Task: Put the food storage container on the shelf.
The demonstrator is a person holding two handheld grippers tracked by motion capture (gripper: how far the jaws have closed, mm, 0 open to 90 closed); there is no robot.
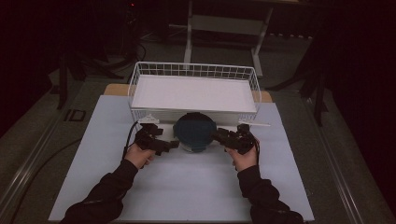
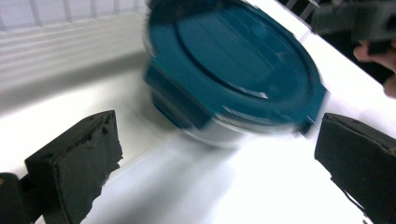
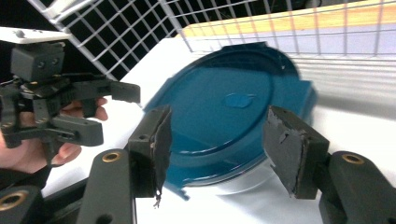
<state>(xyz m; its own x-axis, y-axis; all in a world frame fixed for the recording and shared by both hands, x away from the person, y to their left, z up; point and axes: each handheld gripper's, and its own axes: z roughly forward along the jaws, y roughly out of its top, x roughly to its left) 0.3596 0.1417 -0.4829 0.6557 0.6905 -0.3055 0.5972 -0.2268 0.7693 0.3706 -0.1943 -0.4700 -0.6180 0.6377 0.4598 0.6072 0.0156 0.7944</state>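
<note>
A round container with a dark teal clip-on lid point(image 1: 194, 132) is seen on the tabletop point(image 1: 187, 186), between the two tools and just in front of a white wire basket point(image 1: 194, 92). Its lid is closed, so whatever is inside cannot be told; a clear lower body is glimpsed under the lid in both gripper views. The left tool point(image 1: 173, 144) is held just left of the container, its jaws spread wide with nothing pressed between them; in the left gripper view the container point(image 2: 233, 70) lies ahead of the pads, apart from them. The right tool point(image 1: 217, 135) is held at the container's right side, also released: in the right gripper view its jaws stand apart in front of the lid point(image 3: 224, 116), without pressing on it. The basket is lined with a flat white sheet, and nothing else is seen in it. The tabletop is covered in pale white-blue; a wooden edge shows behind the basket. Beyond, a dark room with grey floor and a white frame point(image 1: 224, 28) is seen.
</note>
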